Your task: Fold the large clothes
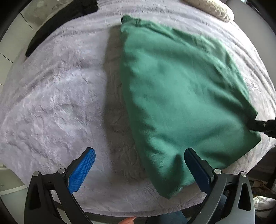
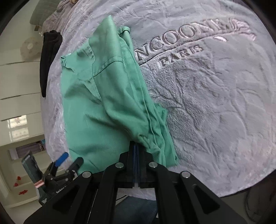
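You see a plain green garment (image 1: 181, 96) on a pale grey blanket (image 2: 215, 106) embossed with leaves; blue pads (image 1: 81, 172).

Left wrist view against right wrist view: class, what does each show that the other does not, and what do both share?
Left wrist only: a cream pillow at the bed's far edge, and the left gripper seen from behind, open, holding nothing. Right wrist only: raised lettering on the blanket, and the right gripper shut on the green garment's edge. Both: the green garment, the grey blanket and a black garment.
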Tool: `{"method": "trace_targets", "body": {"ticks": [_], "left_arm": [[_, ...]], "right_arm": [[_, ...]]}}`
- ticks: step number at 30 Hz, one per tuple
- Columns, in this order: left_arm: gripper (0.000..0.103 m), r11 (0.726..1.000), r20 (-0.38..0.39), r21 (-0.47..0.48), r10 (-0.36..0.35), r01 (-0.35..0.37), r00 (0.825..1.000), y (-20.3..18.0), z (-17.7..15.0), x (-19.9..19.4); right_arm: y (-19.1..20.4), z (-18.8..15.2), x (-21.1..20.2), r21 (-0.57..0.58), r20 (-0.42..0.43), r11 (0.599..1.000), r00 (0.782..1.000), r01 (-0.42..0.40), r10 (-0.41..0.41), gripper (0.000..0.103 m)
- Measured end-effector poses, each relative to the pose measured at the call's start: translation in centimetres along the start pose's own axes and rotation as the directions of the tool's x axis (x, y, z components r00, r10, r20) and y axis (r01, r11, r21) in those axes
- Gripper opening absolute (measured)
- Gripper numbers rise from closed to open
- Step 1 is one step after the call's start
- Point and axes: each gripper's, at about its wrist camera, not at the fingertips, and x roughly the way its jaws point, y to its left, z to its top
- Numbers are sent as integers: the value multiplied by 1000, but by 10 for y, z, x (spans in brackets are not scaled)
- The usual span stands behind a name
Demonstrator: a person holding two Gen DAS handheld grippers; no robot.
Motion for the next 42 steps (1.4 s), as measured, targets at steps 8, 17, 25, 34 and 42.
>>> {"method": "trace_targets", "body": {"ticks": [8,17,25,34,42], "left_arm": [[103,999,95,-47,-14,18,995,13,18,-37],[103,996,94,-88,4,4,996,10,39,-63],[103,998,77,-62,-1,5,997,-1,44,-77],[103,998,117,-56,44,-38,992,-7,41,-89],[103,996,86,-80,43,-36,995,-6,39,-88]], "right_arm": [[31,-3,-44,-99,96,987,989,123,-114,67],[67,0,-72,-168,197,953,956,252,-218,91],[97,-5,-82,-211,280,913,916,351,-287,103],[108,-11,-74,-217,244,898,912,382,-329,103],[106,-10,-77,-203,250,898,907,391,-339,103]]}}
